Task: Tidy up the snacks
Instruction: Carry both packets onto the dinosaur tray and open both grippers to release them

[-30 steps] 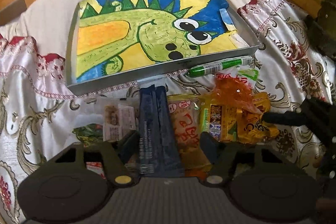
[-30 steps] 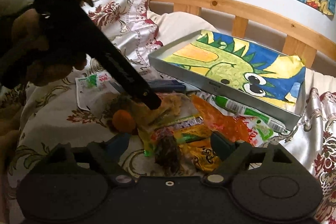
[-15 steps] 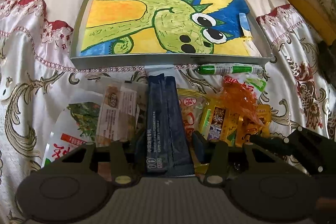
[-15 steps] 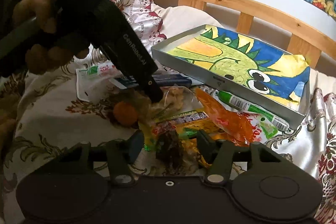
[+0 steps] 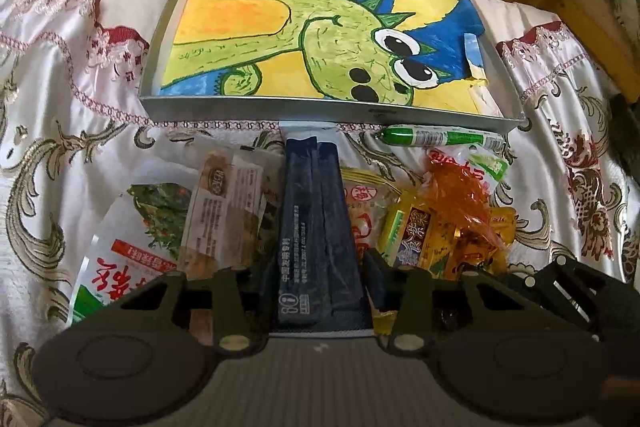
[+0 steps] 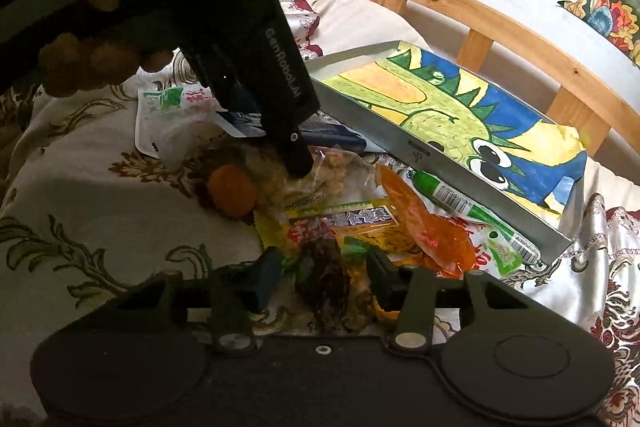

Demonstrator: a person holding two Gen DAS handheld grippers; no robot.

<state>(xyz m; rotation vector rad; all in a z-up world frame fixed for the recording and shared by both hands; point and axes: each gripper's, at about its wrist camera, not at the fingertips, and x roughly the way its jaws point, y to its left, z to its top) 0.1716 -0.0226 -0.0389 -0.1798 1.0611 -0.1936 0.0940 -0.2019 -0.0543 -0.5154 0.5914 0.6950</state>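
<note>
Your left gripper point(image 5: 316, 287) has its jaws part open around the near end of the long dark-blue foil snack pouch point(image 5: 316, 227) — pads beside its edges, can't tell if they're pinching yet. It looks light, floppy and slick, so grab that flat near end. Your right gripper point(image 6: 320, 277) sits part open around a dark brown wrapped snack point(image 6: 324, 279). Beyond lies the shallow grey tray with the dinosaur drawing point(image 5: 320, 113).

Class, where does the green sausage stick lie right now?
The green sausage stick lies on the bedspread along the tray's near wall, towards its right end in the left wrist view, just beyond the orange wrapper.
</note>
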